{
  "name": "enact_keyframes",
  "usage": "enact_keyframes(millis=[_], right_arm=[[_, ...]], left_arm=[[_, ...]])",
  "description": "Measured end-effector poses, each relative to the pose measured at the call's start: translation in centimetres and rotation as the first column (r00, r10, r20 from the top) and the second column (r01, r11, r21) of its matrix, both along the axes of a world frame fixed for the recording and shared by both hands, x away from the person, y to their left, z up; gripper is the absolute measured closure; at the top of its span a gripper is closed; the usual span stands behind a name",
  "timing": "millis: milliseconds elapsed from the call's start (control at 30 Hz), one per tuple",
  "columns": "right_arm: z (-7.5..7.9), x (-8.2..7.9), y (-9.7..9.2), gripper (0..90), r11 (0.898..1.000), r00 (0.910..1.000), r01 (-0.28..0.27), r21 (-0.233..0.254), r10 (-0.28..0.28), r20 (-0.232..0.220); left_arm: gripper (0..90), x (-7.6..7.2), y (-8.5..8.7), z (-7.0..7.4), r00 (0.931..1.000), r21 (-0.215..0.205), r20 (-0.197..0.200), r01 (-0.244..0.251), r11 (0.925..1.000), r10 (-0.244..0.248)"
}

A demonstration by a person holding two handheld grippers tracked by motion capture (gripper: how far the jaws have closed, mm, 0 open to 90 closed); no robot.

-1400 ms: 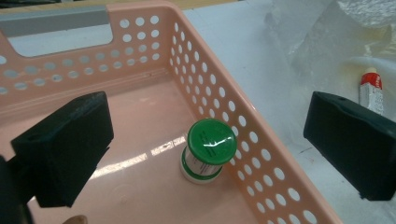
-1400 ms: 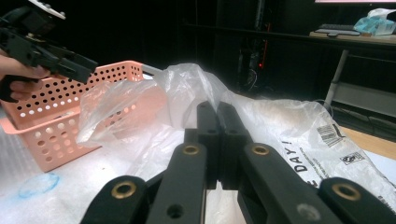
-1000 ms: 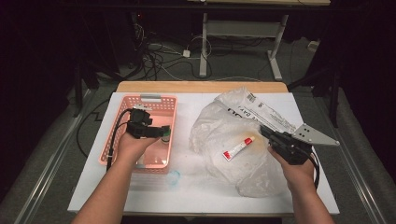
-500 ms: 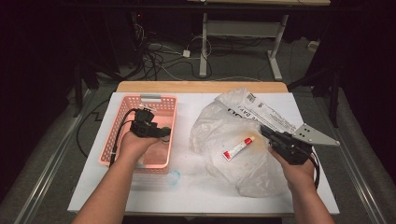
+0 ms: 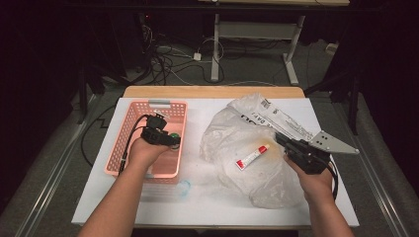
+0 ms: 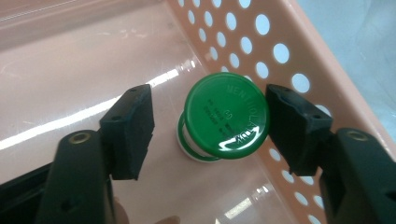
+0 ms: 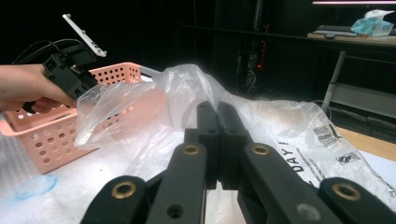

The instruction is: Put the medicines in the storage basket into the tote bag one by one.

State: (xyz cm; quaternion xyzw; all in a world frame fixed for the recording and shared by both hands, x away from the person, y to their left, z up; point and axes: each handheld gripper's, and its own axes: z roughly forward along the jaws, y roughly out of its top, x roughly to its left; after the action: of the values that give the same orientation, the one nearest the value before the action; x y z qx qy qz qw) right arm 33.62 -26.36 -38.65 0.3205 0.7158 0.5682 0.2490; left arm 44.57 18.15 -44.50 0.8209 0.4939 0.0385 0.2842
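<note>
Green-lidded jar sits in the pink basket by its holed wall, between your left hand-held gripper's half-closed jaws (they have just been closing), so centre them before pinching, while your right hand-held gripper rests shut on the plastic bag.

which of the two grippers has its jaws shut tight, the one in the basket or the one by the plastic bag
The right gripper by the plastic bag: its jaws meet. The left gripper in the pink basket stands open around the green-capped jar.
</note>
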Motion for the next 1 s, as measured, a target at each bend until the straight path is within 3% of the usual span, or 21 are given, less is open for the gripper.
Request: enact_keyframes(millis=[267, 700, 1000], right_arm=[[0.0, 0.0, 0.1, 90.0, 1.0, 1.0, -0.002, 0.003, 0.002, 0.0], [0.0, 0.1, 0.1, 90.0, 1.0, 1.0, 0.006, 0.014, -0.006, 0.001], [-0.1, 0.0, 0.2, 90.0, 1.0, 1.0, 0.002, 0.004, -0.002, 0.004]], left_arm=[[48.8, -0.2, -0.6, -0.2, 0.9995, 0.036, 0.018, 0.025, 0.9991, -0.026], [49.7, -0.3, -0.8, -0.1, 0.9989, 0.063, 0.044, 0.013, 0.998, -0.015], [49.7, -1.0, 0.0, 1.2, 0.9948, 0.026, 0.1, -0.026, 0.9993, 0.023]])
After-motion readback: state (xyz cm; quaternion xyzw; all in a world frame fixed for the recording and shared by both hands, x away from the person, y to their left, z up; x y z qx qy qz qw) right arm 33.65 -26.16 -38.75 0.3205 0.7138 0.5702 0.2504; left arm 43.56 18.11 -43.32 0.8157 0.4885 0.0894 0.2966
